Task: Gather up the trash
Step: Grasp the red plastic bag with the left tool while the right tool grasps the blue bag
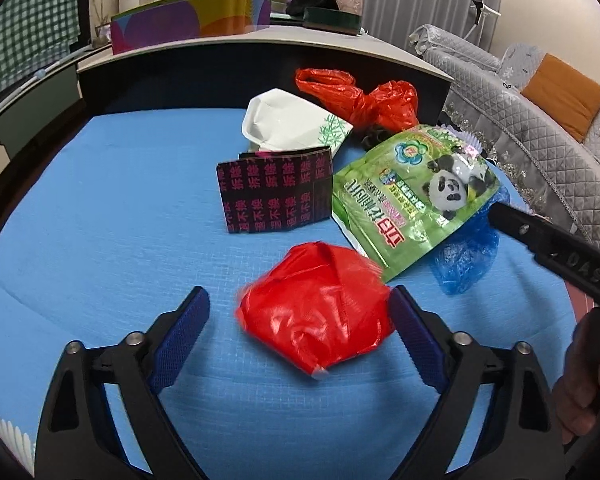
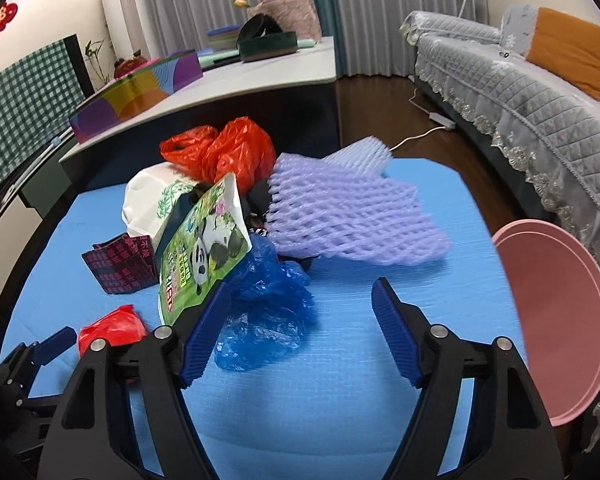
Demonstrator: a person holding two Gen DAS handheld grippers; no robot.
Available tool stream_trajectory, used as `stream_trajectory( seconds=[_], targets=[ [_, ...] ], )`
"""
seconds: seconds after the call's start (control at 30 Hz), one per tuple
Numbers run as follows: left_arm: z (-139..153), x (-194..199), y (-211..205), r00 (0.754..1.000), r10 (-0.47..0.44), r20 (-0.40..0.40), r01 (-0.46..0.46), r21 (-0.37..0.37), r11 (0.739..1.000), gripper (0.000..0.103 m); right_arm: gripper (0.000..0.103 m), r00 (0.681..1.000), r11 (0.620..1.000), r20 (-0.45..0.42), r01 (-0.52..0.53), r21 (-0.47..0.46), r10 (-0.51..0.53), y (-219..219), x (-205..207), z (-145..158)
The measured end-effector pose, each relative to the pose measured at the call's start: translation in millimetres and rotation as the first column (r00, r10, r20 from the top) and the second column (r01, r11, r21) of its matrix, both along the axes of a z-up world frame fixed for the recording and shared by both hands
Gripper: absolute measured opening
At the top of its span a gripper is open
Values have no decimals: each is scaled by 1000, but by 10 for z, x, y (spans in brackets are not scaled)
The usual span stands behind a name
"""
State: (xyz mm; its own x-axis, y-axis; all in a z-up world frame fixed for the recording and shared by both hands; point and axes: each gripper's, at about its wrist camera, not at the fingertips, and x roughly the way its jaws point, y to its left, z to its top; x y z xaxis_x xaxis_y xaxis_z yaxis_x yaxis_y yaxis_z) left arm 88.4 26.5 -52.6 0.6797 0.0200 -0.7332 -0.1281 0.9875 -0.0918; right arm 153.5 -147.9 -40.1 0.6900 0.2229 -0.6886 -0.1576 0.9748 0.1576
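Trash lies on a blue mat. My left gripper is open around a crumpled red plastic piece, which touches its right pad. Beyond lie a black-and-pink printed card, a green panda pouch, a white tissue pack, an orange-red bag and a blue plastic bag. My right gripper is open; the blue plastic bag lies by its left pad. A purple foam net lies beyond it.
A pink bin stands at the mat's right edge. A raised grey counter with a colourful box runs behind the mat. A quilted grey sofa with an orange cushion is at the right.
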Motion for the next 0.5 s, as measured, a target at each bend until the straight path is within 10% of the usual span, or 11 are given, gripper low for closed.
stream_trajectory(
  seconds=[0.1,0.33,0.5],
  targets=[
    [14,3,13,1000,-5,6,5,-4,1000,74,72,1000,1000,-12,-10,0,10,36,52,-37],
    [50,-7,72,1000,10,19,-10,-7,1000,61,10,996,996,-27,-85,11,85,123,76,-34],
    [109,4,78,999,10,36,-10,9,1000,39,2,993,993,-7,-115,-1,115,124,-26,31]
  ],
)
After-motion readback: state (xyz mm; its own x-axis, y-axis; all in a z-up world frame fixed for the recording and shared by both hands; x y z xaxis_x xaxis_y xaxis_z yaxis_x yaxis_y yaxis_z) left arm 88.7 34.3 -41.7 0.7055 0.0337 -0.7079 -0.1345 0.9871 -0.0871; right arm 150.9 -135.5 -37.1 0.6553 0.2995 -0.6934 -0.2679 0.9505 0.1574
